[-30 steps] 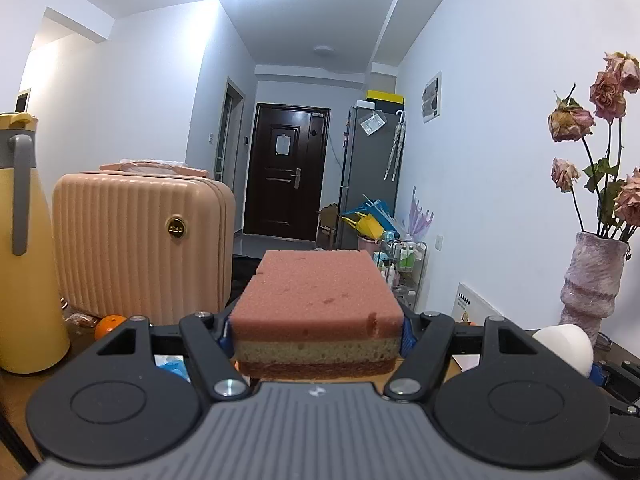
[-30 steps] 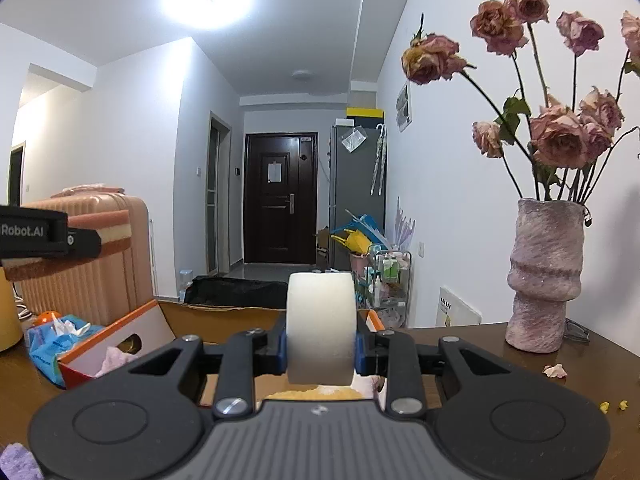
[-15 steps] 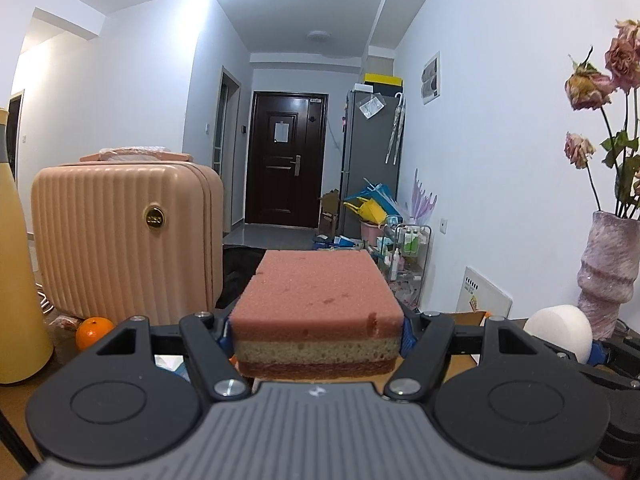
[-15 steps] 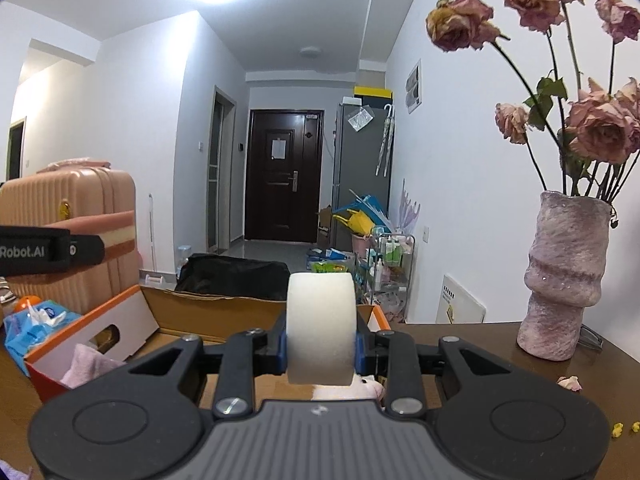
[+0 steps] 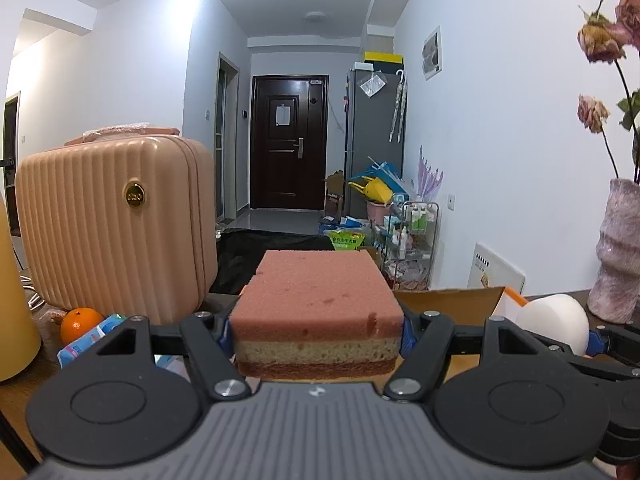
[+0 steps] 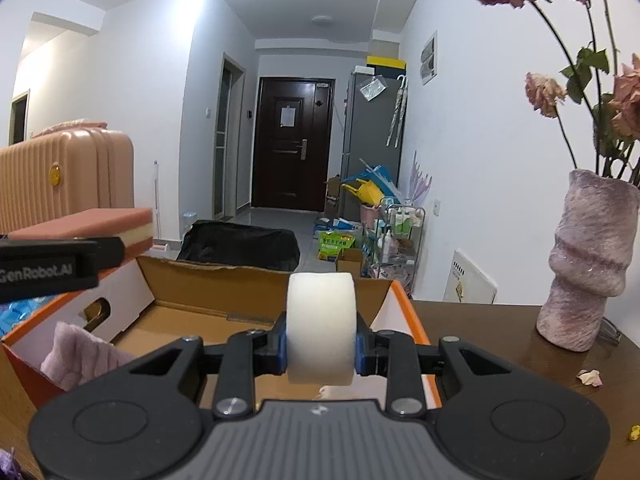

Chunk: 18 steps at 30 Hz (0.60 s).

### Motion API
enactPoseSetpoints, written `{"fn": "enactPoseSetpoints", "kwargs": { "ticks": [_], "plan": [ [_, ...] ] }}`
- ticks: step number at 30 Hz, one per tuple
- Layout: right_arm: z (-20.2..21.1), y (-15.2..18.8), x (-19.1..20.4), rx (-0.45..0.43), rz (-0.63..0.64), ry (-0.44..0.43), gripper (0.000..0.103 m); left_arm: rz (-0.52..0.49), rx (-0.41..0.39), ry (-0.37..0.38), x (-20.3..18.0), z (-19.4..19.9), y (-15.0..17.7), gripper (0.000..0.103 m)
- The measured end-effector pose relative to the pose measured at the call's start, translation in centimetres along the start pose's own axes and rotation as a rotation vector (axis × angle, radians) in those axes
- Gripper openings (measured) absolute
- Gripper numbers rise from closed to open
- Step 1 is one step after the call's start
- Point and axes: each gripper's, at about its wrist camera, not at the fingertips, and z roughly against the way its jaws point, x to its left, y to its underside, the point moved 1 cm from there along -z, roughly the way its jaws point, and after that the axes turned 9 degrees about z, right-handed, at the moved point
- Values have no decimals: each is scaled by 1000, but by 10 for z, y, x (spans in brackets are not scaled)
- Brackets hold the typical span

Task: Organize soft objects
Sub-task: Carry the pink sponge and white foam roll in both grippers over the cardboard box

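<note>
- Clearly the left hand-held gripper (image 5: 318, 330) clamps a layered sponge (image 5: 318, 312) by its sides, aloft near the cardboard box (image 6: 224, 276); it looks light and compressible.
- The right hand-held gripper (image 6: 320, 344) pinches a white foam piece (image 6: 321, 326) above the box; likely featherlight and easily squashed.

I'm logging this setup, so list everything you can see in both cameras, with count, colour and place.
layered sponge: 1, pink over tan, clamped in the left tool
white sponge: 1, white, clamped in the right tool, over the box
cardboard box: 1, orange and white outside, brown inside, open on the table
fuzzy cloth: 1, pale pink, inside the box at its left
suitcase: 1, peach, far left
orange: 1, orange, in front of the suitcase
vase: 1, mauve, holding dried roses, right on the table
table: 1, dark brown
left tool: 1, black, shut
right tool: 1, black, shut
</note>
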Motion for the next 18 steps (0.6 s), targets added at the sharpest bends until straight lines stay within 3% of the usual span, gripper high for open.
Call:
{"fn": "enactPoseSetpoints", "kwargs": {
  "ticks": [18],
  "plan": [
    [-19,15,12,60,28,2,29,-53,74,-26,0,-27,16,71]
  ]
}}
